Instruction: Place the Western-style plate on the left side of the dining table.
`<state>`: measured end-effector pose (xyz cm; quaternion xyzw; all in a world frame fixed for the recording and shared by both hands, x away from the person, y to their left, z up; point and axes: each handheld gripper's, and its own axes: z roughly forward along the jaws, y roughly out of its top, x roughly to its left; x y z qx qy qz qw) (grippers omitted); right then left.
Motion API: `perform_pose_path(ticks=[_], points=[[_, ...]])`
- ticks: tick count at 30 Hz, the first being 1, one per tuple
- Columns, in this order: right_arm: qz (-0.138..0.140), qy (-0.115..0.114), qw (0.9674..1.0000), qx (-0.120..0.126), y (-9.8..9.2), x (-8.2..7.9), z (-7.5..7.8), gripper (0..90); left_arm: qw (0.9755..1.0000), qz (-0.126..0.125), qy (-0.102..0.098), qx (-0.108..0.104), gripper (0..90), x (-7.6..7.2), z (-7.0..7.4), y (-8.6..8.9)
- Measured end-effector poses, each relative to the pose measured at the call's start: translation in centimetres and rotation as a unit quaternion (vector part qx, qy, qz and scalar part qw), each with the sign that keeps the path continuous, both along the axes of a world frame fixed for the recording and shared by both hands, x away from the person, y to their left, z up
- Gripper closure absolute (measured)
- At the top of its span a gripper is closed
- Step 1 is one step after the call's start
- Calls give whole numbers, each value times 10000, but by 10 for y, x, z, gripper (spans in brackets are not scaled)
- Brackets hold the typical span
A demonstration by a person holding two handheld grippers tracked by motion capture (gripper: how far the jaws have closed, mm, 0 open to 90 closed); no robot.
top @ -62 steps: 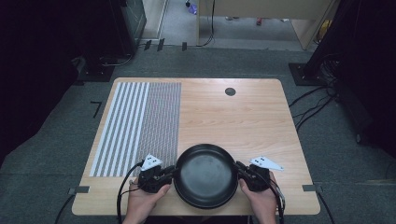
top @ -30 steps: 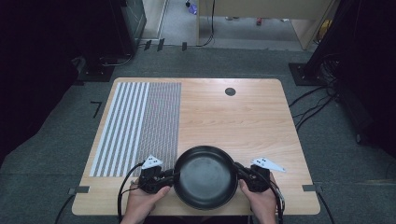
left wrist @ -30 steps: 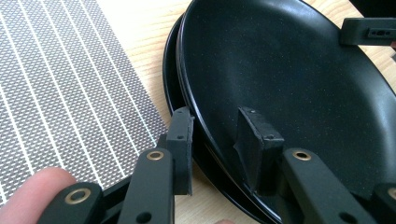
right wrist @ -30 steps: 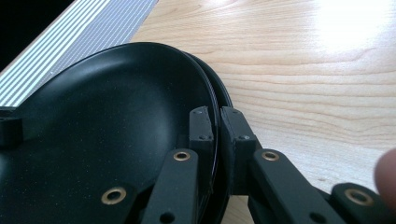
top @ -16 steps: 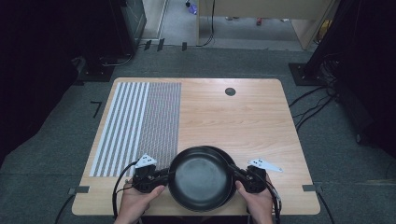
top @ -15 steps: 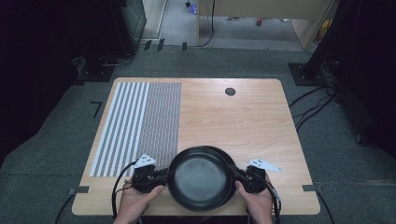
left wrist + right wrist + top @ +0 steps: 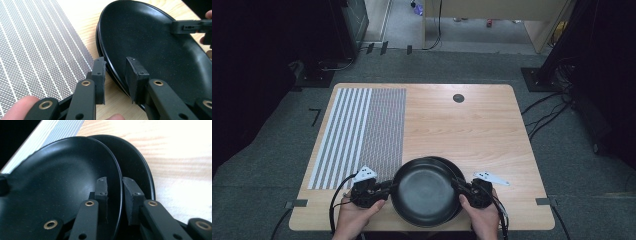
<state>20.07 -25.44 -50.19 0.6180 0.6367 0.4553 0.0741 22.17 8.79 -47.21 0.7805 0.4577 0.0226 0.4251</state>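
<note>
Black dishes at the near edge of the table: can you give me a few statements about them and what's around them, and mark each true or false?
1. Two black dishes are stacked, the upper dish shifted off the lower dish. True.
2. The dishes sit on the striped mat. False: they sit on the bare wood of the table, beside the mat.
3. One hand-held gripper is at each side of the dishes. True: the left hand-held gripper and the right hand-held gripper.
4. The right hand-held gripper is clear of both dishes. False: its jaws straddle the upper dish's rim with gaps showing, and they have just been opening.
5. A cup stands at the table's far edge. False: only a small dark round spot is there.
</note>
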Motion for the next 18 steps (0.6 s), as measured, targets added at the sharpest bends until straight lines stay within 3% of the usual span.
perform_pose_path(ticks=[4,9,13,16,18], points=[[-123,171,9987,473,-2,1,-6,756,10000,-23,22,-17,709,1,0,1],[-258,233,9974,627,-2,2,-7,765,9999,-92,63,-30,708,3,0,2],[-397,443,9917,1139,-7,3,-11,803,10000,-64,-7,-23,710,2,0,1],[-527,383,9908,1187,-6,0,-12,809,10000,-24,8,-57,719,3,0,2],[-593,419,9880,1366,-7,-1,-14,820,10000,2,10,-73,728,5,1,2]])
